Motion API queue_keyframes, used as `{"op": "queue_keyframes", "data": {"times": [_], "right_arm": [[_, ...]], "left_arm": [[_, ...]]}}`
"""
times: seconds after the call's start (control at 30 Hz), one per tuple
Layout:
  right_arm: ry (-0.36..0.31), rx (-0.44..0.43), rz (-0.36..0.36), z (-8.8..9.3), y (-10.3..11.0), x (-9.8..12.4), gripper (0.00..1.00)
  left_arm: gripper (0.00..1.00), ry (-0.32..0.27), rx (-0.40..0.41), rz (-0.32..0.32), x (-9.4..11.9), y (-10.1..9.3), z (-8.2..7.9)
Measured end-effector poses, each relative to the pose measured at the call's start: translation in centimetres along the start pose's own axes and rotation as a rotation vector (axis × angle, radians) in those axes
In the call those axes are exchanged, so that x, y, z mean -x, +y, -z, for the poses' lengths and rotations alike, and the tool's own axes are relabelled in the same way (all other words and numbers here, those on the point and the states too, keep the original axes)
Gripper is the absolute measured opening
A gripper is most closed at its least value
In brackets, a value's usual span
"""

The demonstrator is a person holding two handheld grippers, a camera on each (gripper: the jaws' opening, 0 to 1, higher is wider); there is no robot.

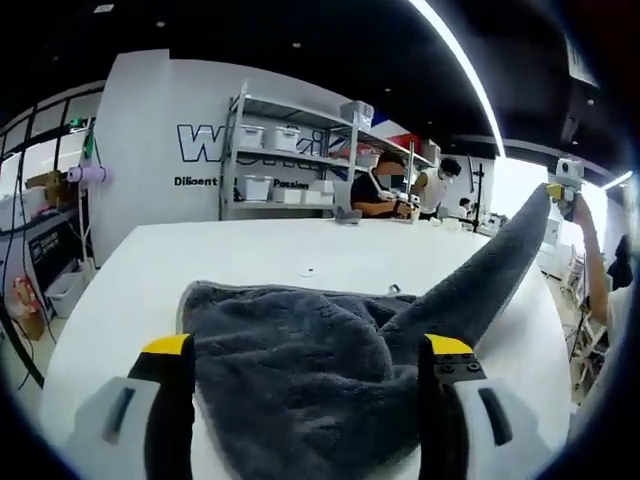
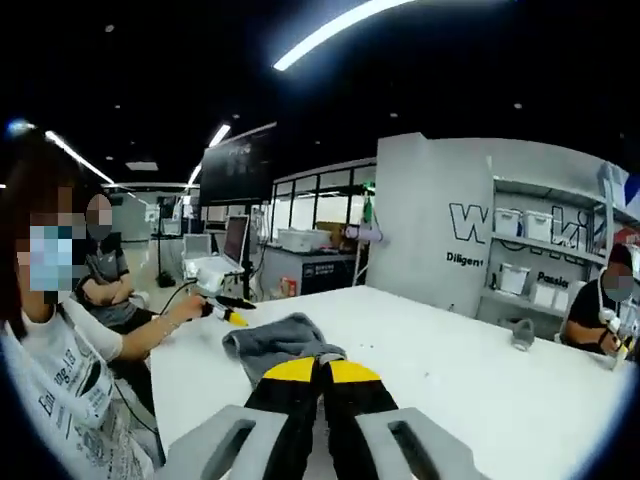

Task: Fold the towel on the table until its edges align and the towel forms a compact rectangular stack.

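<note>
A dark grey towel (image 1: 300, 360) lies bunched on the white table (image 1: 200, 250). My left gripper (image 1: 306, 350) is open, its yellow-tipped jaws wide apart on either side of the heap. One corner of the towel is pulled up into a long strip toward the upper right, where my right gripper (image 1: 558, 190) holds it. In the right gripper view that gripper (image 2: 320, 372) is shut with dark cloth pinched between its jaws. Past it the rest of the towel (image 2: 275, 338) sits on the table (image 2: 440, 370), with the left gripper (image 2: 226, 312) at its far side in a hand.
A metal shelf (image 1: 290, 150) with white bins stands past the table's far edge, where people (image 1: 380, 185) sit. A small white object (image 1: 308, 271) lies mid-table. A grey item (image 2: 520, 335) sits near the far right edge. Desks with monitors (image 2: 237, 240) stand behind.
</note>
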State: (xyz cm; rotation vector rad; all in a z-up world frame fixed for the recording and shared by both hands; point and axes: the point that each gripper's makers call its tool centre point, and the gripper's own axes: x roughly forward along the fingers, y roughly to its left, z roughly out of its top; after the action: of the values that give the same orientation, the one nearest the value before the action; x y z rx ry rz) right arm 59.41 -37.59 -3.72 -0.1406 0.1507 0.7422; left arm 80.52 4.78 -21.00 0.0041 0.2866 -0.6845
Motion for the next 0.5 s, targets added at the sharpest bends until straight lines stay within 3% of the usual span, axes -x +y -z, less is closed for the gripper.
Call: {"op": "queue_keyframes", "data": {"times": [0.3,0.5], "right_arm": [[0.178,-0.104,-0.034,8.5,1.7,4.3,0.02],[0.286,-0.139,-0.066,13.3,4.3,5.2,0.02]], "left_arm": [[0.97,0.031,-0.004,-0.022,-0.3,0.7,0.8],[0.97,0.045,-0.002,-0.029,-0.4,0.9,1.2]]}}
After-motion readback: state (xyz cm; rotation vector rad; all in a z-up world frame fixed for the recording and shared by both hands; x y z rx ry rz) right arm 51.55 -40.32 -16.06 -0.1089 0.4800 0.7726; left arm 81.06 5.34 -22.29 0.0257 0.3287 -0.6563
